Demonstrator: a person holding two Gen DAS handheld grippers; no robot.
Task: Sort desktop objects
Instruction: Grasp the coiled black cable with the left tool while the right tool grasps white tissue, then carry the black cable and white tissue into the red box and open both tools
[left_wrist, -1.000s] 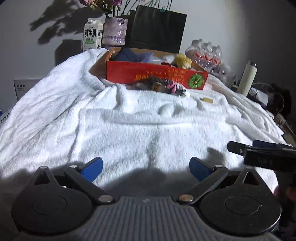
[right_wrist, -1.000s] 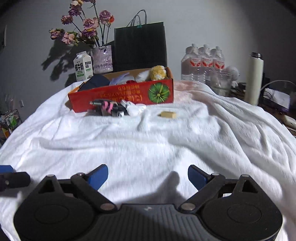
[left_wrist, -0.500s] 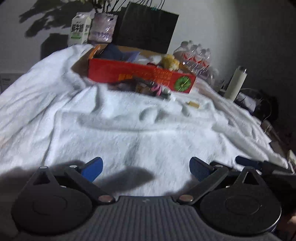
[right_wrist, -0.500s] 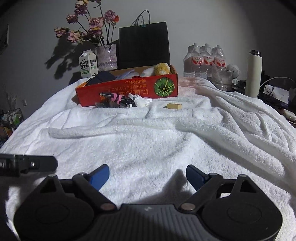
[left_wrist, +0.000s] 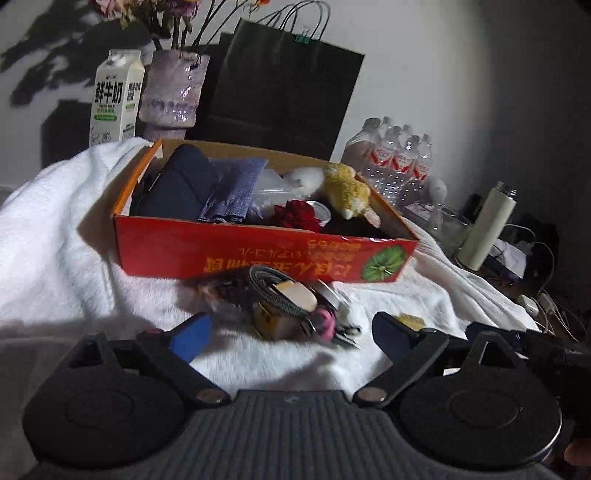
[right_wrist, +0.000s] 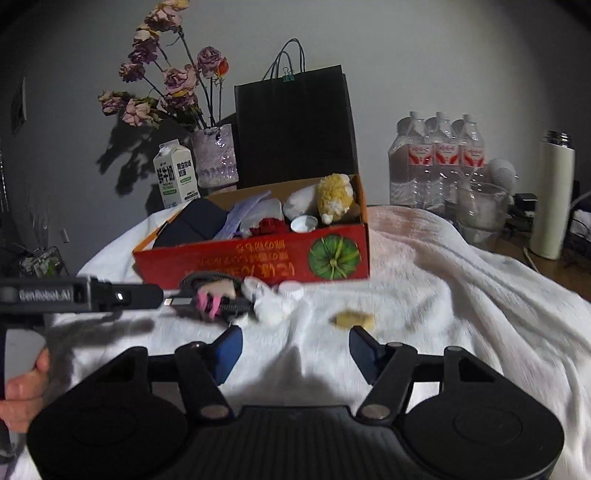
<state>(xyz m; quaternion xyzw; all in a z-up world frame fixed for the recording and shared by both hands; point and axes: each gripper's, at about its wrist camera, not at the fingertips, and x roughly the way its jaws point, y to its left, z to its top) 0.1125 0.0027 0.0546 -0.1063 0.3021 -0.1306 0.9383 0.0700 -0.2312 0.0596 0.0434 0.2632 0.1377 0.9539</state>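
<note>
Left claw (left_wrist: 291, 332) spread wide, blue pads empty, low over the white towel (left_wrist: 55, 258) and aimed at the clutter pile (left_wrist: 288, 302) just ahead. Pile heaped on the towel against the front wall of the red box (left_wrist: 258, 254): grey strap looped over a tan block, pink bit at its right end; long axis roughly parallel to the box front. Small yellow piece (right_wrist: 354, 319) alone on the towel to the pile's right, lying crosswise, just past the right claw (right_wrist: 295, 347), also parted and holding nothing. White lumps (right_wrist: 271, 302) between pile and yellow piece. Box long side facing the cameras, lettering upside down, filled with a dark pouch (left_wrist: 177, 184), blue cloth (left_wrist: 236, 188) and yellow plush (left_wrist: 345, 192). Behind: milk carton (left_wrist: 116, 96), vase (left_wrist: 173, 92), black bag (left_wrist: 284, 85), bottles (right_wrist: 436, 158).
</note>
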